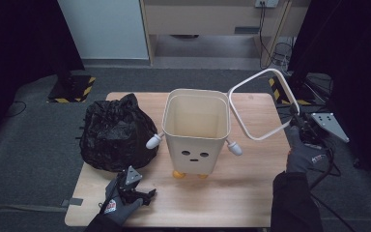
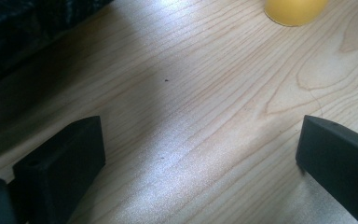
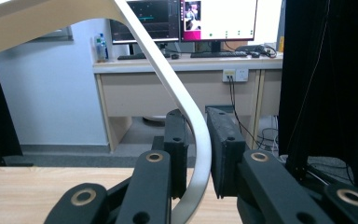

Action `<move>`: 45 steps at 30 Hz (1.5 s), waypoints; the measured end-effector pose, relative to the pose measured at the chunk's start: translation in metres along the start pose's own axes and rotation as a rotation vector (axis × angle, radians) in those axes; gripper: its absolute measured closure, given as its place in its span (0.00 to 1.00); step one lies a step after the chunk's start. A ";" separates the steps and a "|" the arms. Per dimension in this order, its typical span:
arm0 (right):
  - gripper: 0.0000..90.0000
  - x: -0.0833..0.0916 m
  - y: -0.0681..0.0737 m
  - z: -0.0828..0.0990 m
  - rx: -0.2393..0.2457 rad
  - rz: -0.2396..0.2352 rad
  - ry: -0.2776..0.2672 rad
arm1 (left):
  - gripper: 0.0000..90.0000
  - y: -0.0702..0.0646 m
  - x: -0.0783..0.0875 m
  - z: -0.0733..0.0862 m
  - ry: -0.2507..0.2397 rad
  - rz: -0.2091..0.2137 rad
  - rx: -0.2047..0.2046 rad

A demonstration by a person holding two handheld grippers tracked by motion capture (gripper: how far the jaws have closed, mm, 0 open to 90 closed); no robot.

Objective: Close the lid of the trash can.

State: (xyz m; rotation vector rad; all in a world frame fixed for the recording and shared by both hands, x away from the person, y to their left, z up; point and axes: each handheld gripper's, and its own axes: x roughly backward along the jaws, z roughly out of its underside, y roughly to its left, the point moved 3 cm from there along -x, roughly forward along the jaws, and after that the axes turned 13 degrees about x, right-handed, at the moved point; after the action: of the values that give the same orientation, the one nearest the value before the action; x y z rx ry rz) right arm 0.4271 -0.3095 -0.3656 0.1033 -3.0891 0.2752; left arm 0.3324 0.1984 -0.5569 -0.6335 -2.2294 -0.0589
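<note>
A cream bin (image 1: 195, 130) with a face, small white arms and yellow feet (image 2: 294, 10) stands open-topped at the middle of the wooden table (image 1: 251, 183). Its white rim ring (image 1: 238, 115) hangs tilted in the air to the bin's right, off the bin. My right gripper (image 1: 297, 121) is shut on the ring's near right corner; the ring (image 3: 168, 79) runs between the pads of the right gripper (image 3: 200, 140). My left gripper (image 1: 147, 195) rests low at the table's front left. Nothing lies between the wide-apart jaws of the left gripper (image 2: 200, 158).
A crumpled black bag (image 1: 113, 133) sits on the table left of the bin, its edge close to the left gripper (image 2: 23, 28). Beyond the table are a desk with monitors (image 3: 214, 18), floor cables (image 1: 280, 53) and a hazard-striped base (image 1: 72, 87).
</note>
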 end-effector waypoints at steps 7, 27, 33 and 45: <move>0.88 0.000 -0.001 -0.013 0.010 0.001 -0.022 | 0.00 0.000 0.000 0.000 -0.002 0.000 0.000; 0.88 0.008 -0.005 -0.048 0.016 -0.031 -0.099 | 0.00 0.000 0.000 0.000 -0.001 0.000 0.001; 0.88 0.009 0.000 -0.063 0.022 -0.064 -0.131 | 0.00 0.000 0.000 0.000 0.000 0.000 0.000; 0.88 0.009 0.016 -0.090 0.043 -0.180 -0.183 | 0.00 0.000 0.000 0.000 -0.001 0.000 0.001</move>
State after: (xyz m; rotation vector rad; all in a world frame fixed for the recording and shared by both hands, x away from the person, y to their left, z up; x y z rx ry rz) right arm 0.4199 -0.2784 -0.2799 0.4287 -3.2239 0.3422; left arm 0.3324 0.1984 -0.5569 -0.6334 -2.2308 -0.0580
